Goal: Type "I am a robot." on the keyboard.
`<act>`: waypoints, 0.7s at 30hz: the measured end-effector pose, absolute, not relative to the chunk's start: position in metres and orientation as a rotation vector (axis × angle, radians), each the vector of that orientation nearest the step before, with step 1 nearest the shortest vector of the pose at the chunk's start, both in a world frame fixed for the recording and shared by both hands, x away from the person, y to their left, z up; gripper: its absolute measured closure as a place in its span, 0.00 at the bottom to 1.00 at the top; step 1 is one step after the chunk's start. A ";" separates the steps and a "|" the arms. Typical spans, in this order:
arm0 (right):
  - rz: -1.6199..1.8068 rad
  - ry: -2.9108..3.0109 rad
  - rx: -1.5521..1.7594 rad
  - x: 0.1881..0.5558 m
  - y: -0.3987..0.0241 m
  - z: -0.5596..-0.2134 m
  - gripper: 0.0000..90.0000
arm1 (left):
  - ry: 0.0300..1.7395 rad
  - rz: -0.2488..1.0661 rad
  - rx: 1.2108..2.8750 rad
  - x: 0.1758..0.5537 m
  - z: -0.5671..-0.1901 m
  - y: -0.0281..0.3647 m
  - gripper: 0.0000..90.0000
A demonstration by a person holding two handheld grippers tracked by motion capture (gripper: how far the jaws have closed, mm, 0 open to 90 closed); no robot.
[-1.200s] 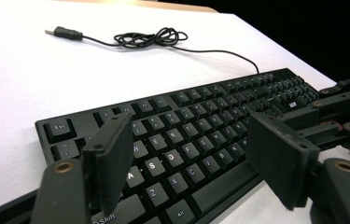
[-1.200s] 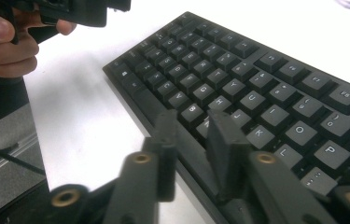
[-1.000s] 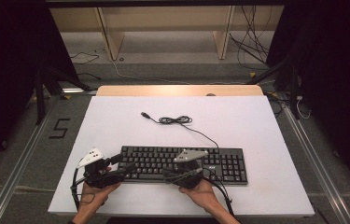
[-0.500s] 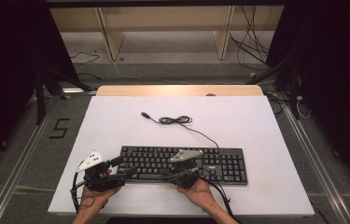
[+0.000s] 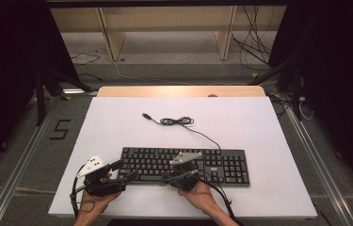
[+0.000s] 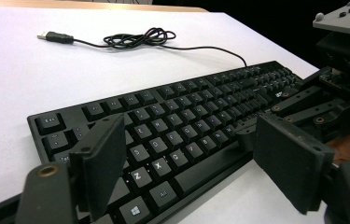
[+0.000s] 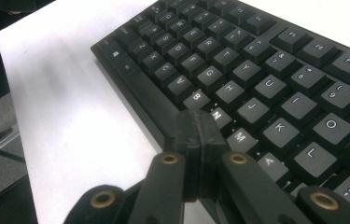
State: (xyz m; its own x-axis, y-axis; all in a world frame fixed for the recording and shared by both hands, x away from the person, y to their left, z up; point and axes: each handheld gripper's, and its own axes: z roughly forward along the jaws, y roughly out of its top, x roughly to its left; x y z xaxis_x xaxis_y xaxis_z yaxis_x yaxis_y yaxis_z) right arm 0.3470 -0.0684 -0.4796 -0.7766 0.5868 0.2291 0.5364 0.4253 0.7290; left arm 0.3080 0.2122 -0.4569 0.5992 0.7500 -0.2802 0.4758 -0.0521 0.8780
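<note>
Our right claw (image 7: 197, 140) is pressed shut, empty, over the keyboard (image 5: 183, 162); our left claw (image 6: 196, 172) gapes wide, gripping nothing.

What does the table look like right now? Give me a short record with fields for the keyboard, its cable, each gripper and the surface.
keyboard: black full-size plastic keyboard, flat near the table's front edge
cable: thin black USB cable, loosely coiled behind the keyboard, plug lying free on the table
left gripper: left gripper, jaws wide apart, at the keyboard's left front corner, nothing between them
right gripper: right gripper, jaws pressed together, tips at the front edge by the space bar, holding nothing
surface: white rectangular tabletop
</note>
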 end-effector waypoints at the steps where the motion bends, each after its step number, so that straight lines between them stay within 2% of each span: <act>1: 1.294 2.603 1.028 0.347 -0.068 -0.480 1.00 | 1.022 0.302 1.699 0.308 -0.457 0.212 0.28; 21: 1.246 2.606 1.023 0.346 -0.066 -0.485 1.00 | 1.045 0.303 1.688 0.311 -0.459 0.214 0.28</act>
